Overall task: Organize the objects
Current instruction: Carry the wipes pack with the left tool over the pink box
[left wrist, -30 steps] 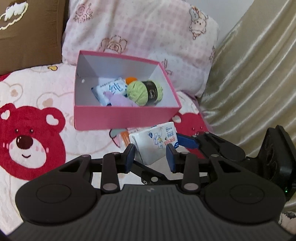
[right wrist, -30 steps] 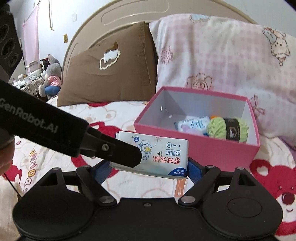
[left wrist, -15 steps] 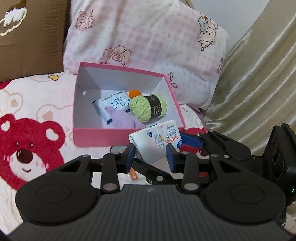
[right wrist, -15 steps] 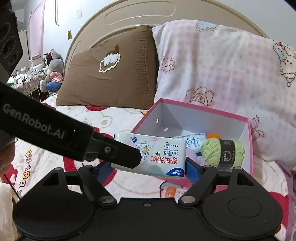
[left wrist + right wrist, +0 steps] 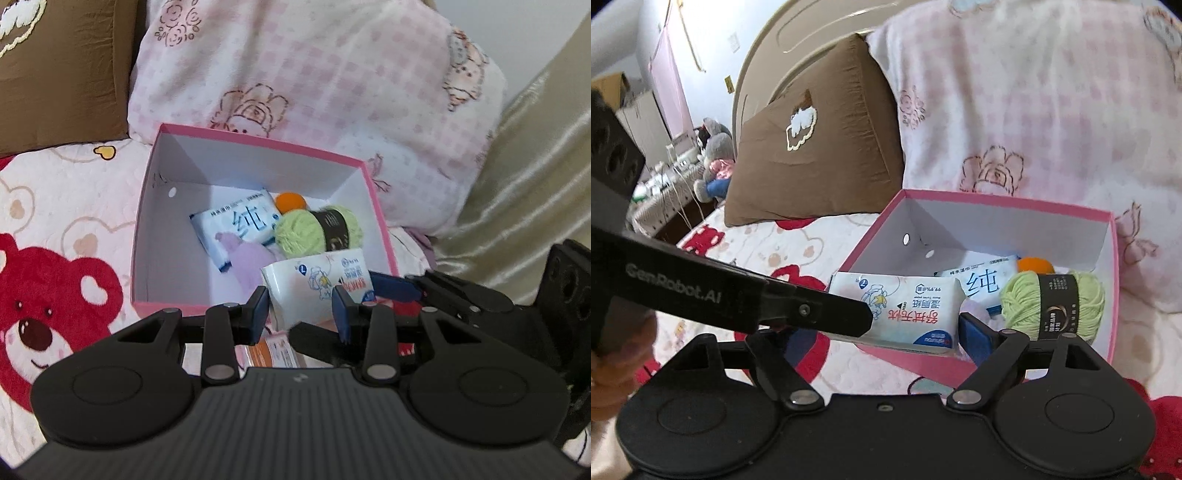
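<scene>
Right gripper [image 5: 905,325] clamped on a white wet-wipes pack [image 5: 897,314], one blue pad visible against the pack's right end; the other pad is hidden behind the left tool's finger, so the hold on that side is a guess. Pack is carried above the near wall of the pink box [image 5: 1112,258], at its front rim, not yet inside. Left gripper [image 5: 299,310] hangs just in front of the pack with its fingers parted, gripping nothing. Box already holds a second wipes pack [image 5: 236,229], green yarn ball [image 5: 317,230], small orange ball [image 5: 290,201] and a lilac soft item [image 5: 255,264]; all crowd the right and middle. Left half of the box floor is bare. Judgement: carry the pack further in and toward that bare side, lower it until it nearly rests, then part the fingers. Keep the left tool clear of the path. An orange sachet [image 5: 275,354] lies on the bedspread [image 5: 55,206] under the grippers, likely next.
</scene>
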`<state>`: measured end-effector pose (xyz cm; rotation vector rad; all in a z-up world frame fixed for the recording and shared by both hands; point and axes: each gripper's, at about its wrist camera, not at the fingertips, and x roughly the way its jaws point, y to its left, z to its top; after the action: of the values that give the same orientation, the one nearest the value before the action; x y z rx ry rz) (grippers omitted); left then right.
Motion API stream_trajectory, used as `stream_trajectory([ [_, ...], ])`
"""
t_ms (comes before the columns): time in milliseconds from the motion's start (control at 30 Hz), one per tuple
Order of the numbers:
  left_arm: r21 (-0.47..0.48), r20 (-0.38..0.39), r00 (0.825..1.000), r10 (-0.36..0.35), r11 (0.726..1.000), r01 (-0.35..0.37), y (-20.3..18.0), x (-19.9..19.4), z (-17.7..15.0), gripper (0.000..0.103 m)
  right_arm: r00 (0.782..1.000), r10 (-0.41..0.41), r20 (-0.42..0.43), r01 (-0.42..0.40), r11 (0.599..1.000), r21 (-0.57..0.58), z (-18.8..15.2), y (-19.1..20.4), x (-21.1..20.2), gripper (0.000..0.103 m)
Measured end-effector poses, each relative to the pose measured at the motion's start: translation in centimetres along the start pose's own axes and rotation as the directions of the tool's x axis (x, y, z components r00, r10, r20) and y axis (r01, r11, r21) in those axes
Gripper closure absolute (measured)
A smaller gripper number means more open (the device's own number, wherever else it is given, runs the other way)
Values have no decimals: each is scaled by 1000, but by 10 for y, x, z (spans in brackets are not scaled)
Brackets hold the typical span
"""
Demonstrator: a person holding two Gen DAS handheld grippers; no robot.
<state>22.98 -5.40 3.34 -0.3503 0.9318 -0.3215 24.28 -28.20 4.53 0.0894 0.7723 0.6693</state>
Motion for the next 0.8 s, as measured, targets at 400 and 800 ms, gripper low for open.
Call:
stream_trajectory([
  [400, -48, -21, 999, 33, 998, -34, 14, 53, 19, 68, 996, -63, -59, 63, 998, -2, 14, -32, 35, 33],
  [800, -160, -16, 1000, 11, 987, -14, 41, 98, 17, 68, 988, -93, -124, 104, 991, 89, 8, -69, 71, 52],
])
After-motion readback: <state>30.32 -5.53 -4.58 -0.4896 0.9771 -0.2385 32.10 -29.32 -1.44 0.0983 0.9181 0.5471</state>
